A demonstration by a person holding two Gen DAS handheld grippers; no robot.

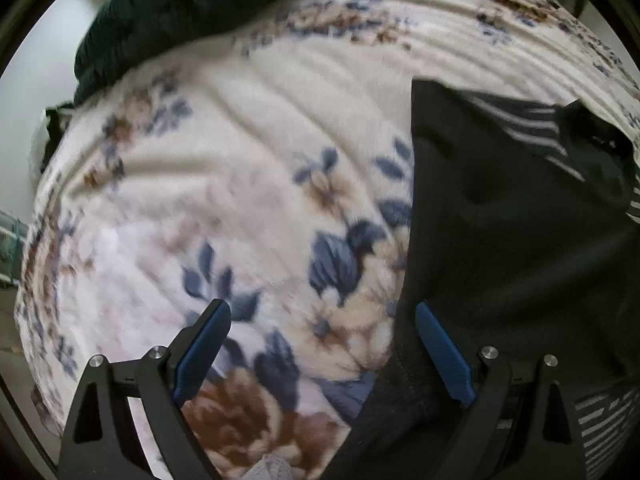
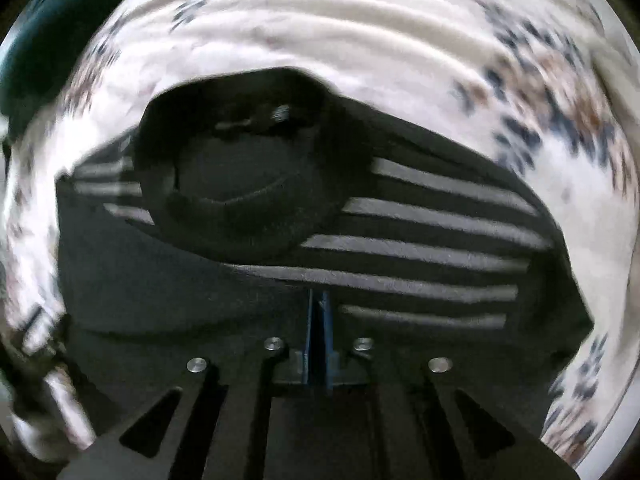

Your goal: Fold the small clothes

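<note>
The left gripper [image 1: 323, 312] is spread wide, its two blue-padded fingers [image 1: 202, 350] angled apart with a broad gap between them and nothing held. The right gripper [image 2: 319, 300] is pressed closed, its blue pads [image 2: 308, 332] nearly meeting, with only a thin dark slit visible between them at the tips.

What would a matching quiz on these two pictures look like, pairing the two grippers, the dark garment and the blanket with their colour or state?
Things:
1. left gripper
2. right gripper
3. striped garment
4. blanket

Descriptions:
A. cream with blue and brown flowers
B. fingers spread wide apart
C. black with grey stripes
D. fingers pressed together on cloth

Pairs: 1-B, 2-D, 3-C, 4-A
</note>
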